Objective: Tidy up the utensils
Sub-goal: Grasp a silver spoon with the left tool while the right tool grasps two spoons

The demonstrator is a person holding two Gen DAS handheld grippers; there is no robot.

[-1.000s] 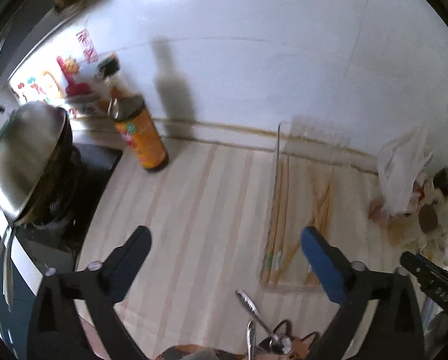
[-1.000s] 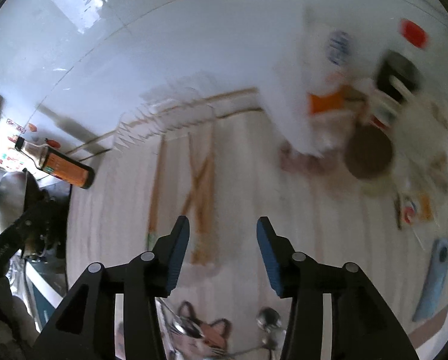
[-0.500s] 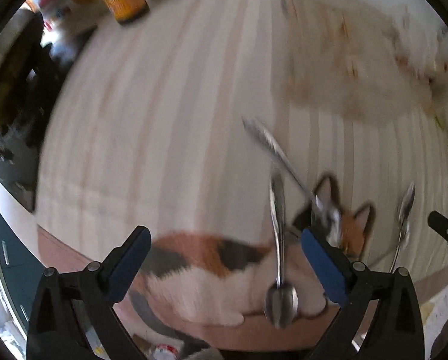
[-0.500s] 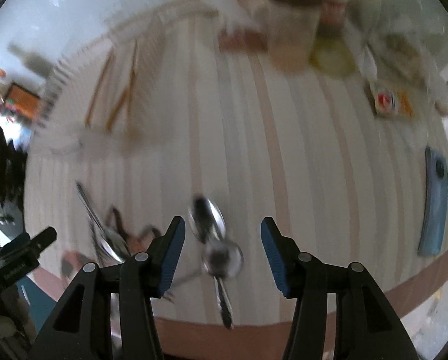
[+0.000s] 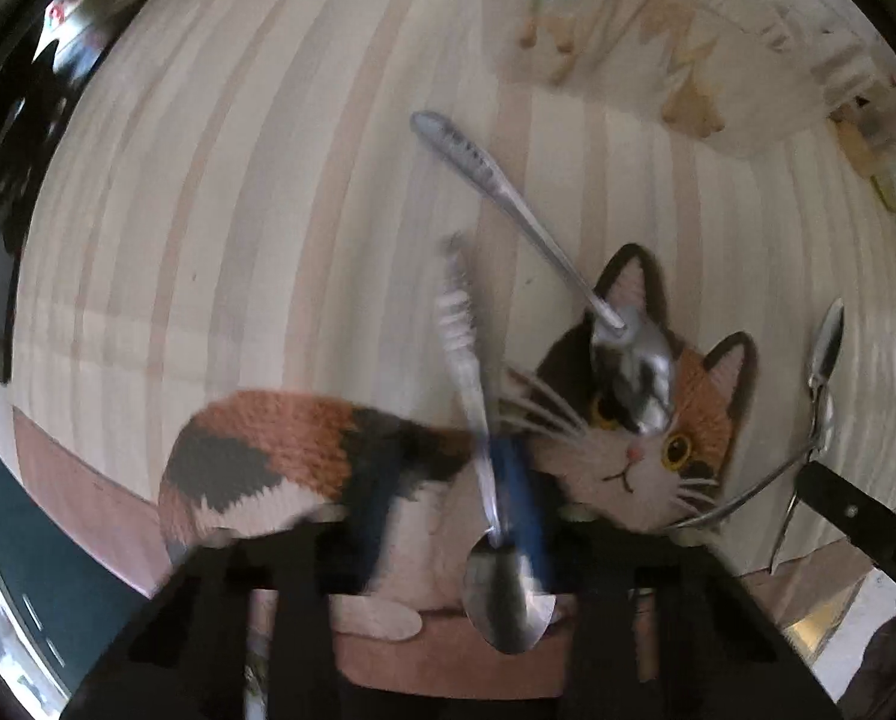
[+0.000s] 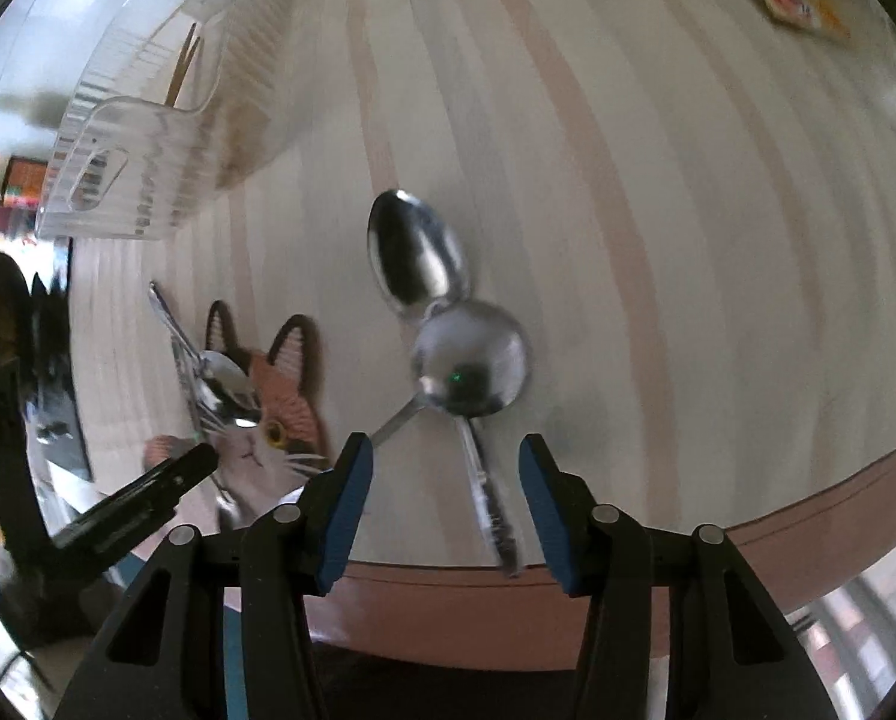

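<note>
left gripper (image 5: 496,498) jaws just closed on spoon (image 5: 478,420), right gripper (image 6: 441,498) jaws apart over round spoon (image 6: 470,360)

A cat mat (image 5: 646,456) lies at the near edge of the surface (image 5: 267,180). One spoon (image 5: 478,396) crosses the mat's middle. A second spoon (image 5: 634,354) has its bowl on the mat's head end, its handle running beyond. To the mat's right lie two more spoons (image 6: 441,324), touching. Beyond the mat stands a tray (image 6: 147,138).
</note>
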